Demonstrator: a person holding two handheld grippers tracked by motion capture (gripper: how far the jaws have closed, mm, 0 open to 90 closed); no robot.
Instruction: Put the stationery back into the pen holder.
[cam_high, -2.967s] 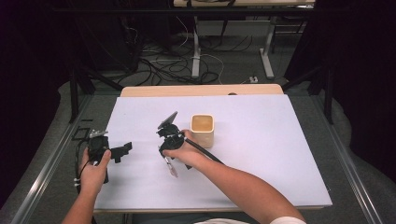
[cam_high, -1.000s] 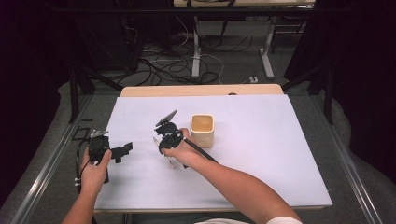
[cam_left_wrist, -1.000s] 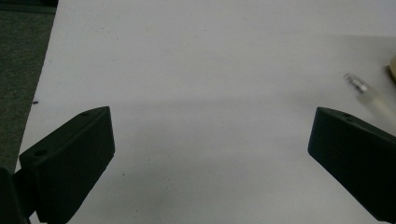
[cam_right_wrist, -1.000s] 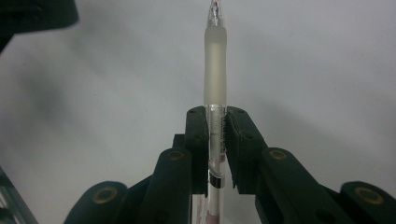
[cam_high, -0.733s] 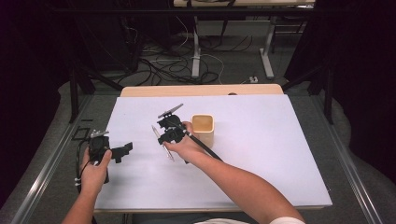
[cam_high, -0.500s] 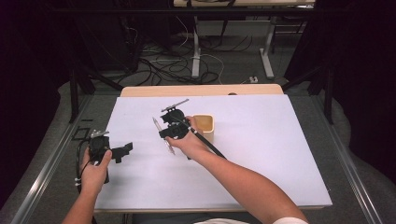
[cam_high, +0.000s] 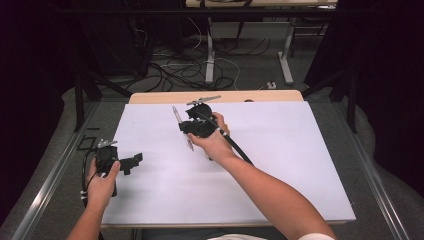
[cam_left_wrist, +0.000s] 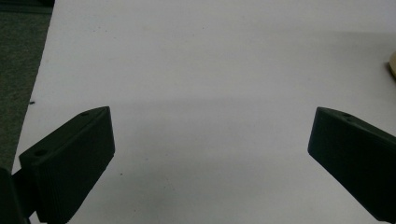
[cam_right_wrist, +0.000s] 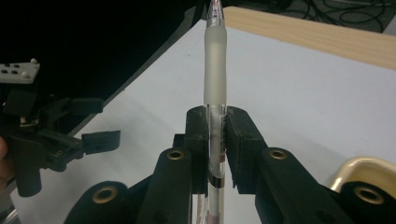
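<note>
Broad white sheet (cam_high: 280, 165) spread flat over pale wooden tabletop (cam_high: 150, 97), wood showing along the far edge. Rounded beige cup rim (cam_right_wrist: 369, 164) low on the sheet. Tangled dark cables (cam_high: 170, 67) on grey floor beyond.

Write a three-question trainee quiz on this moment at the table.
1. True or false: the right gripper is shut on the pen.
2. The left gripper has: A) open fingers with nothing between them, B) fingers shut on a cup.
3. Fill in: the left gripper rests over the white ___.

Key: 1 true; 2 A; 3 mat.
</note>
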